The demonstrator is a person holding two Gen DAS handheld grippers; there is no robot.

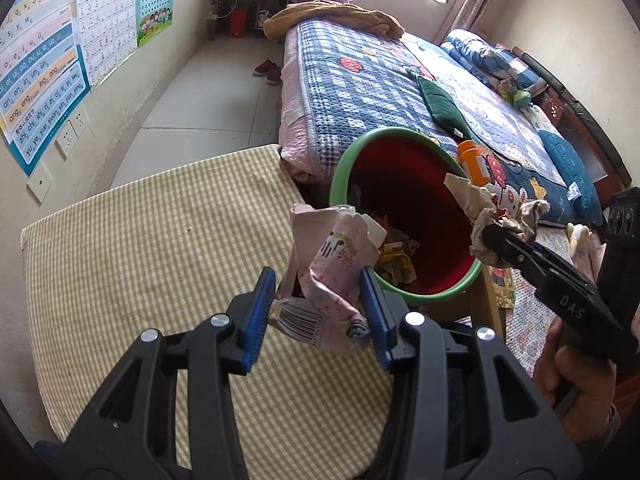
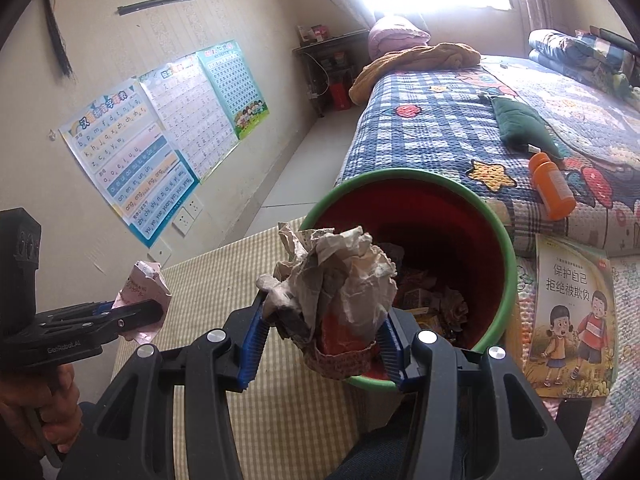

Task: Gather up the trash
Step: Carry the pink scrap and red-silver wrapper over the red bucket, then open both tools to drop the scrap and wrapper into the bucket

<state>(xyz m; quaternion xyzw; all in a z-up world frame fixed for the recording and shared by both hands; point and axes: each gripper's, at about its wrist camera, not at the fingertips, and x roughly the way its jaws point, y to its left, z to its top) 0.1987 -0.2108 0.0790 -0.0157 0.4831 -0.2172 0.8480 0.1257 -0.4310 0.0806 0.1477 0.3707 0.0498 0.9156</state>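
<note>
Bin [image 2: 496,240] lay at 1 o'clock of right claw [image 2: 320,340], nearer | right clenched paper [image 2: 344,280] | left claw [image 1: 316,312] clenched wrapper [image 1: 332,264]

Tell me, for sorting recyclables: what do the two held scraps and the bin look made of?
Pink wrapper in the left gripper: probably thin printed paper; creased, torn edge, barcode. Wad in the right gripper: crumpled matte paper, sharp wrinkles. Bin: likely smooth plastic, green rim, red inside, slight sheen.
</note>
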